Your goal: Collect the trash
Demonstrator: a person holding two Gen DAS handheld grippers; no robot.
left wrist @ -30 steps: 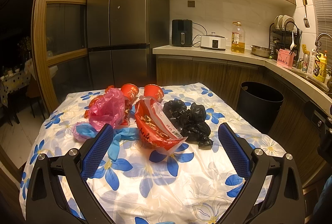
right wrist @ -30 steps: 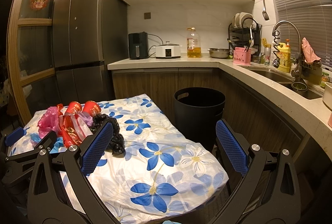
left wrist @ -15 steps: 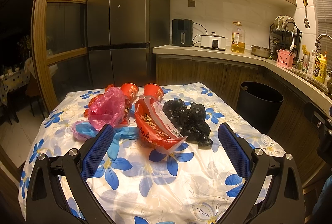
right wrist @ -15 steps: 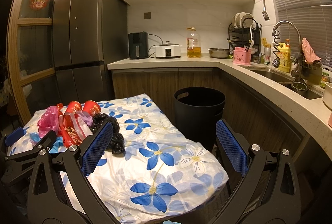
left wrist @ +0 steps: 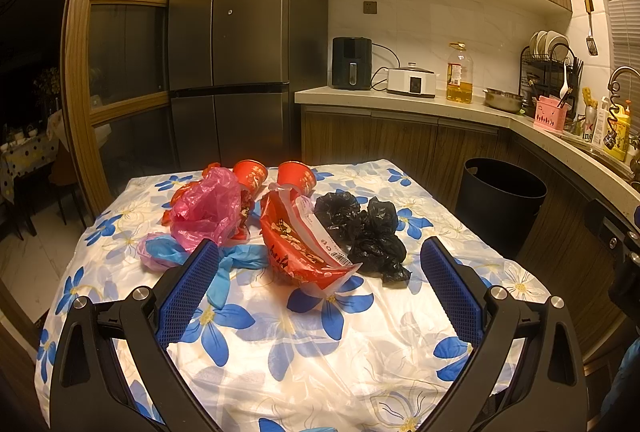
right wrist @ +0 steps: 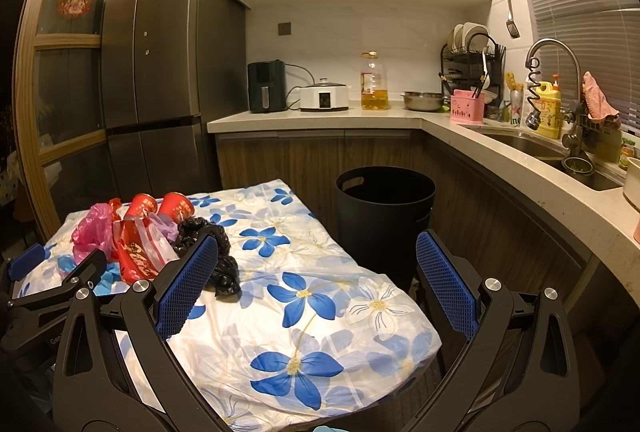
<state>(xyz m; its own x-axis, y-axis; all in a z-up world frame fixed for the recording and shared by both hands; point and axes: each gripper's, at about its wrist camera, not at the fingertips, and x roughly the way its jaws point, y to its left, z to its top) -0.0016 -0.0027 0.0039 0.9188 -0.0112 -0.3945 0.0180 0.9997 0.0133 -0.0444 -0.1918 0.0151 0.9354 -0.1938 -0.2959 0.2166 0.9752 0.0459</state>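
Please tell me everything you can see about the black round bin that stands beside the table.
The black round bin is a plain, matte tub, plastic by its look, with straight walls and a cut-out handle slot near the rim. It stands upright on the floor, between the corner of the table with the blue-flowered cloth and the wooden counter cabinets. Its mouth is open, without lid. The inside is too dark to judge. Neither tongs touch it.

The left gripper hangs wide open over the near part of the surface, which wears a white cloth with blue flowers, and holds nothing. Beyond its fingertips lies the trash: a red wrapper in the middle, crumpled black bags touching its right side, a pink bag to its left, a blue glove below that, and two red cups behind. A black bin stands on the floor to the right.
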